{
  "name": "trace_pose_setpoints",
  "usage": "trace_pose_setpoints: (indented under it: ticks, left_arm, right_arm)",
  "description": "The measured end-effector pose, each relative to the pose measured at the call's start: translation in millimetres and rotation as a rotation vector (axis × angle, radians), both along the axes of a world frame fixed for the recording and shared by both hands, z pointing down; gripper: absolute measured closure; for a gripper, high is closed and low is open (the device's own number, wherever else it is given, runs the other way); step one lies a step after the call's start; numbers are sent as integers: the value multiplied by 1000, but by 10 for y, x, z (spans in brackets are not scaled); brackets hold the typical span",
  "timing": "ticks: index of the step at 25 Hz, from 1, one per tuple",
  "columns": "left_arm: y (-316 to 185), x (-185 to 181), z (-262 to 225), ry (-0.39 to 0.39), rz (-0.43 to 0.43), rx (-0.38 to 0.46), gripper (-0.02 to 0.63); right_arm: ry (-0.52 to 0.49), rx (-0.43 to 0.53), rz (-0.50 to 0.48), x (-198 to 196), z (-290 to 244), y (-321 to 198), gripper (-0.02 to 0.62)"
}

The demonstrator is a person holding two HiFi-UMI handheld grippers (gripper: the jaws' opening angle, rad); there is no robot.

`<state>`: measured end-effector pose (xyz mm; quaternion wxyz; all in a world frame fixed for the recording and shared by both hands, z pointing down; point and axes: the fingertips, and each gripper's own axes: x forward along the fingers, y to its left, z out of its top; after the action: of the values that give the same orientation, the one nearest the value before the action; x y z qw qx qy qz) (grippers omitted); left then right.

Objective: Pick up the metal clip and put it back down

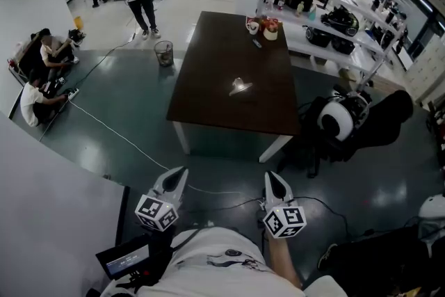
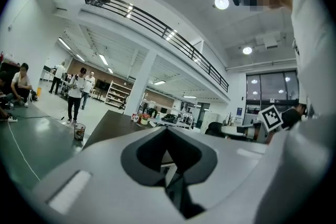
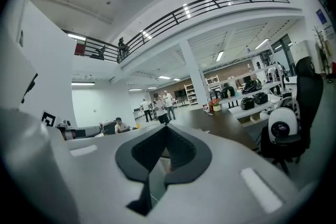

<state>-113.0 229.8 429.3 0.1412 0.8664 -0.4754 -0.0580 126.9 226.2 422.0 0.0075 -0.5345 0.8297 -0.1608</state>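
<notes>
A small shiny metal clip (image 1: 240,86) lies near the middle of a dark brown table (image 1: 208,90), well ahead of me across the floor. Both grippers hang close to my body at the bottom of the head view, far short of the table. The left gripper (image 1: 181,174) has its white jaws pressed together with nothing between them. The right gripper (image 1: 270,177) looks the same, jaws together and empty. In the left gripper view the jaws (image 2: 167,129) meet at a point, with the table (image 2: 107,122) far off. The right gripper view shows the jaws (image 3: 167,127) meeting too.
Cups and a small red item (image 1: 264,26) stand at the table's far end. A wire bin (image 1: 164,53) stands left of the table, and a chair holding a white round device (image 1: 341,120) stands to its right. White shelves (image 1: 327,7) line the right. People sit at left (image 1: 38,83).
</notes>
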Motion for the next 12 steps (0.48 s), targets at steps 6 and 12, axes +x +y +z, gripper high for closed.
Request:
trace_pose_setpoints:
  ticks: [6,12]
  left_arm:
    - [-62,120,42,-10,38,-4,611]
    - [-273,207,-141,-21,73,54,611]
  right_arm:
    - [-15,17,-21,-98,-31,-74,595]
    - [-7,81,-50,-380,-217,-272,595]
